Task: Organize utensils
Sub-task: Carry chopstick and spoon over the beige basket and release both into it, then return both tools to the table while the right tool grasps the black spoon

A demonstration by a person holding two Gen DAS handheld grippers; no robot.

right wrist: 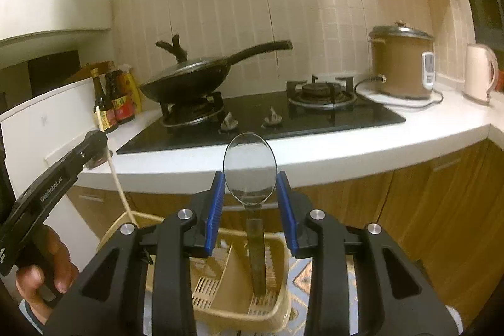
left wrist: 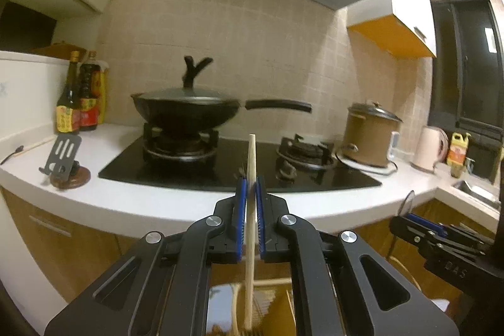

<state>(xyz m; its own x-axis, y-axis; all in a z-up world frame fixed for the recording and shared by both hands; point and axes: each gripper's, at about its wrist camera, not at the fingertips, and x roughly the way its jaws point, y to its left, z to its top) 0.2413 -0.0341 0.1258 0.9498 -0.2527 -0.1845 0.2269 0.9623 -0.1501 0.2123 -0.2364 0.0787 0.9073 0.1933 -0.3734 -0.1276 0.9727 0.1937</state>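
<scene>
While the left gripper (left wrist: 251, 181) is pinching a pale, slim wooden chopstick (left wrist: 251, 210) upright, the right gripper (right wrist: 251, 178) is clasping a shiny oval steel spoon (right wrist: 249, 167), handle dangling into the beige slotted plastic basket (right wrist: 280, 244) below.

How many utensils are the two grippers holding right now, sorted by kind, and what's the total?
Wooden chopstick, clamped upright in the left gripper: 1
Metal spoon, bowl up between the pads of the right gripper, handle hanging toward the beige slotted basket: 1
Total: 2
</scene>
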